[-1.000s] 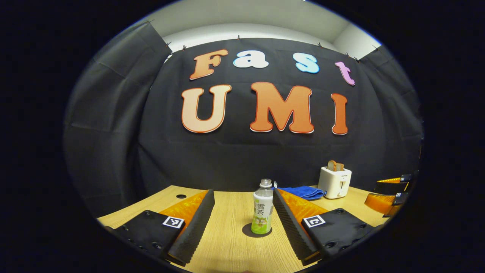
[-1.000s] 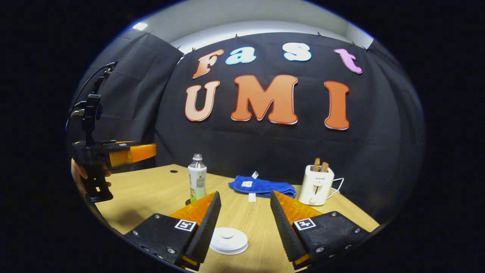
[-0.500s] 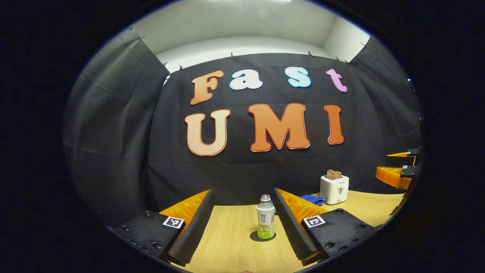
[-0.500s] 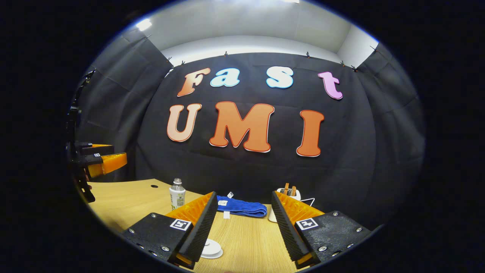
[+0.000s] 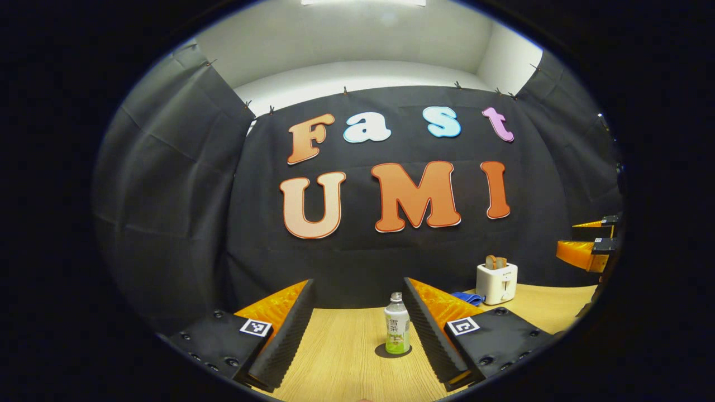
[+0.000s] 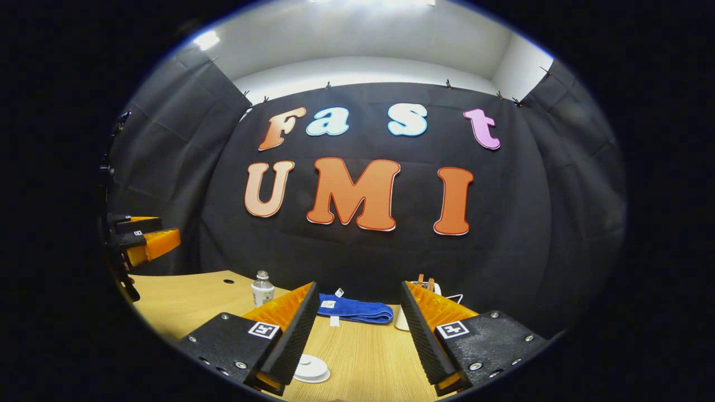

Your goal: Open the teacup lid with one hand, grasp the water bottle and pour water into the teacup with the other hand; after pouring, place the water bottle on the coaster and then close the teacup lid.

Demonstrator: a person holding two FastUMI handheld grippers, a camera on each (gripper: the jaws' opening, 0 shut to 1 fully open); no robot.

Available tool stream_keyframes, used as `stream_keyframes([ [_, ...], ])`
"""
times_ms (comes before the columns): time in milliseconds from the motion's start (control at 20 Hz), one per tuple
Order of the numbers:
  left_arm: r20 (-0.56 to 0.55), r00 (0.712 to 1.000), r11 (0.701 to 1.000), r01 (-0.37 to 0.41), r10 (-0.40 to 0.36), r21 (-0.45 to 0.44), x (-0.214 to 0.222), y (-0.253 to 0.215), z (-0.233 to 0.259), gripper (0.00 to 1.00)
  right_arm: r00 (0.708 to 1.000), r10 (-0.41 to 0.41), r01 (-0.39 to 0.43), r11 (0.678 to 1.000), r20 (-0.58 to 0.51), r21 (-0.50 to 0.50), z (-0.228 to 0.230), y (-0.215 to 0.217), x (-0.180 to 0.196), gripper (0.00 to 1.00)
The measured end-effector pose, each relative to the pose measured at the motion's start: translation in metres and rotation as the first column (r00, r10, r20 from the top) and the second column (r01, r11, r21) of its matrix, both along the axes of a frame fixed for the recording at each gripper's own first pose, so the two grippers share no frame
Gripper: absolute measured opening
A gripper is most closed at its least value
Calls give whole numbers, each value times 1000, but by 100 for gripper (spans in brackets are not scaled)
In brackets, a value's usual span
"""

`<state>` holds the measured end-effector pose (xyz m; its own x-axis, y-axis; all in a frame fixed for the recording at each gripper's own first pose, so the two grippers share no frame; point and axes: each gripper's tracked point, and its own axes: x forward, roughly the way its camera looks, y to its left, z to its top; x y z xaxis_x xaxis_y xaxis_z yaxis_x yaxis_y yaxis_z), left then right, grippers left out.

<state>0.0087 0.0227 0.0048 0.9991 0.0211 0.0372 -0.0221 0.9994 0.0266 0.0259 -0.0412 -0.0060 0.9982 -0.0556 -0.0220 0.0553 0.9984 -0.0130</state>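
In the left gripper view, the left gripper point(image 5: 357, 329) is held above the wooden surface point(image 5: 335, 363) with its two fingers spread wide and nothing between them in its grasp. The water bottle point(image 5: 396, 331) stands upright on a dark round coaster point(image 5: 393, 351) ahead of the gripper, seen in the gap between the fingers and closer to the right finger, clear of both. Farther ahead and to the right, a white toaster point(image 5: 496, 283) with bread in its slots stands near the back wall, with a blue cloth point(image 5: 468, 298) just to its left. At the far right edge, the right gripper point(image 5: 586, 245) is seen raised above the surface. In the right gripper view, the right gripper point(image 6: 357, 335) also has its fingers wide apart and holds nothing. The white teacup lid point(image 6: 310, 369) sits low beside the left finger, partly hidden behind it; what lies under the lid cannot be made out. Ahead between the fingers lies the blue cloth point(image 6: 354, 310), with the toaster point(image 6: 403, 318) partly hidden behind the right finger. The water bottle point(image 6: 262, 289) stands ahead and to the left, beyond the left finger. At the far left edge, the left gripper point(image 6: 142, 240) is held above the surface.
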Motion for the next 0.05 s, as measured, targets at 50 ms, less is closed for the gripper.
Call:
stream_keyframes([
  [50,4,1000,1000,-1,1,-1,-1,0,1,96,1000,-1,1,1000,1,1,1,1,1,87],
])
